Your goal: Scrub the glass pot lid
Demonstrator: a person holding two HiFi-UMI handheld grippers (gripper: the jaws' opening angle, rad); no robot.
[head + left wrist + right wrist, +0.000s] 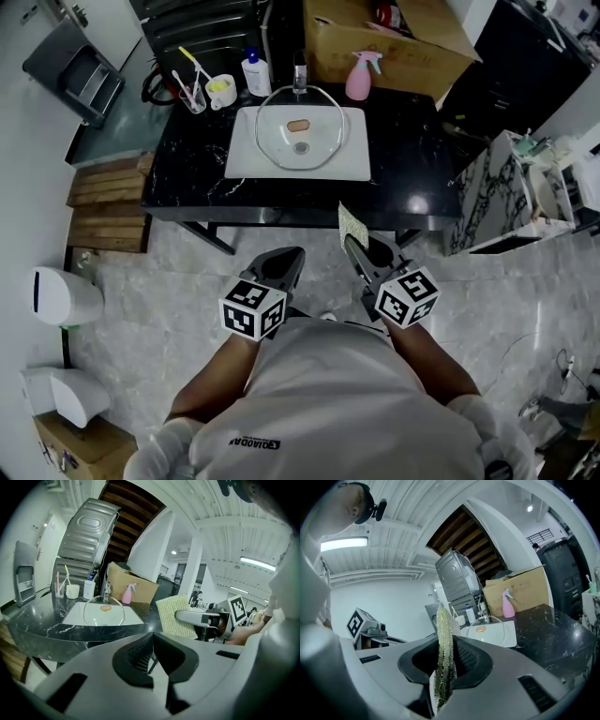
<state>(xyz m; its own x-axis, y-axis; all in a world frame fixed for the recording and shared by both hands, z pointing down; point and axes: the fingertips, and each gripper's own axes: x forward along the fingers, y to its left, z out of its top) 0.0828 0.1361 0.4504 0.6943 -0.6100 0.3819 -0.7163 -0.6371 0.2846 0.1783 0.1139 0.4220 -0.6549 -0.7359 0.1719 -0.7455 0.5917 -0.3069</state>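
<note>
Upper centre of the head view, in the sink: glass pot lid (298, 125), round and clear with a brown knob at its middle; its far rim reaches the tap (300, 70). Whether it lies flat or leans on the tap cannot be told.
Lid, other views: centre left of the left gripper view (104, 612); centre right of the right gripper view (486, 626).
Sink: white rectangular sink (352, 159), set in the counter and holding the lid.
Counter: black marbled counter (412, 169), spanning the upper middle of the frame.
Behind the sink, left: white bottle (255, 75) with a blue cap, white cup (221, 91), and a clear glass of toothbrushes (192, 94).
Behind the sink, right: pink spray bottle (358, 77), standing before a cardboard box (394, 42).
Right gripper: right gripper (352, 246), centre of the frame, below the counter edge and well apart from the lid. Its jaws are clamped on a scouring pad (352, 225).
Scouring pad: yellow-green and flat, seen edge-on and upright between the jaws in the right gripper view (444, 653), sticking up past their tips.
Left gripper: left gripper (292, 255), just left of the right one. Its own view (151, 637) shows the jaws pressed together with nothing between them.
Marker cubes: one on each gripper, lower centre.
Person: white shirt and light gloves, bottom of the frame.
Floor, left edge: wooden pallet (108, 202).
</note>
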